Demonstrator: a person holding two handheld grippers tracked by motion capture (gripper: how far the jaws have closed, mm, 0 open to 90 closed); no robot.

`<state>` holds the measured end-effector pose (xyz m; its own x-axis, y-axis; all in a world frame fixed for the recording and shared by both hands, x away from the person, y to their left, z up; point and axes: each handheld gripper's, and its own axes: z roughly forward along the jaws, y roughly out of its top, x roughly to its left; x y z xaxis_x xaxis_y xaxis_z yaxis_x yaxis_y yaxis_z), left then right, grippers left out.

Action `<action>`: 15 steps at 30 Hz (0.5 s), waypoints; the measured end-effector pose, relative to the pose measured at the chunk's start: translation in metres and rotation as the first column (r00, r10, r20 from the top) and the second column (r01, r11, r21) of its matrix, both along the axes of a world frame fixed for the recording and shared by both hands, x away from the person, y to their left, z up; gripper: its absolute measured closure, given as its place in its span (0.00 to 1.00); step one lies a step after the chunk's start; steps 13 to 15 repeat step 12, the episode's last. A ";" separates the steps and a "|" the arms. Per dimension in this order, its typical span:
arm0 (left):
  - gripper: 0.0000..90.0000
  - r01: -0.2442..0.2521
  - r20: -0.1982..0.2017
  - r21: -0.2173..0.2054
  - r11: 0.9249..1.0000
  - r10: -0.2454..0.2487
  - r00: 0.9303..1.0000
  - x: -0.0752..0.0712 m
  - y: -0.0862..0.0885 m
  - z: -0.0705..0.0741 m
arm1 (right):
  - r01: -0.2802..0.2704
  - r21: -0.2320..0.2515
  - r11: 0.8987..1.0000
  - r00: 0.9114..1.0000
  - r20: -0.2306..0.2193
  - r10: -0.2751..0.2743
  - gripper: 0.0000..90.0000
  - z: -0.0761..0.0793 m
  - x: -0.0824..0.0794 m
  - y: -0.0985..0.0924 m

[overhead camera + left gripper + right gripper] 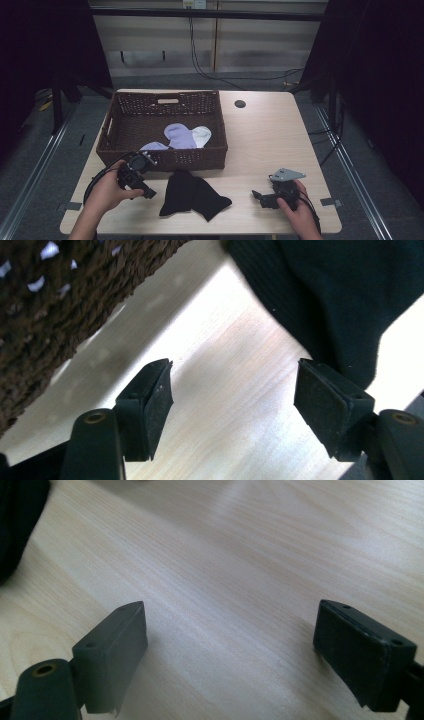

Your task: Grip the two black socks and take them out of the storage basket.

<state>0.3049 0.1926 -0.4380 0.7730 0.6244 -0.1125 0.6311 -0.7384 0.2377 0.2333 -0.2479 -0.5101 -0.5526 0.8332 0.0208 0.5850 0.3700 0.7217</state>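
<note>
Black socks (195,195) lie flat on the wooden table (265,135) in front of a brown wicker basket (163,160). Inside the basket lie a lavender sock (179,135) and a white sock (202,134). My left gripper (145,192) sits just left of the black socks, jaws open over bare wood; in the left gripper view (232,395) the black socks (345,295) lie just beyond the right jaw and the basket (55,305) is at upper left. My right gripper (257,196) rests low over the table to the right of the socks, open (230,650) with nothing between its jaws.
A round cable hole (240,104) sits at the table's far side. The table's right half is bare wood. Dark curtains flank both sides, and cables run along the floor behind the table.
</note>
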 end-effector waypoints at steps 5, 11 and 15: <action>0.32 -0.029 0.029 -0.016 0.999 0.030 0.999 -0.004 0.007 -0.010 | 0.001 0.000 1.000 1.000 -0.002 -0.001 0.15 0.000 0.000 0.000; 0.30 -0.041 0.055 -0.071 0.997 0.045 0.997 -0.010 0.013 -0.023 | 0.000 0.000 1.000 1.000 0.000 0.000 0.15 0.000 0.000 0.000; 0.30 -0.037 0.061 -0.067 0.997 0.042 0.997 -0.011 0.013 -0.024 | 0.000 0.000 1.000 1.000 0.000 0.000 0.15 0.000 0.000 0.000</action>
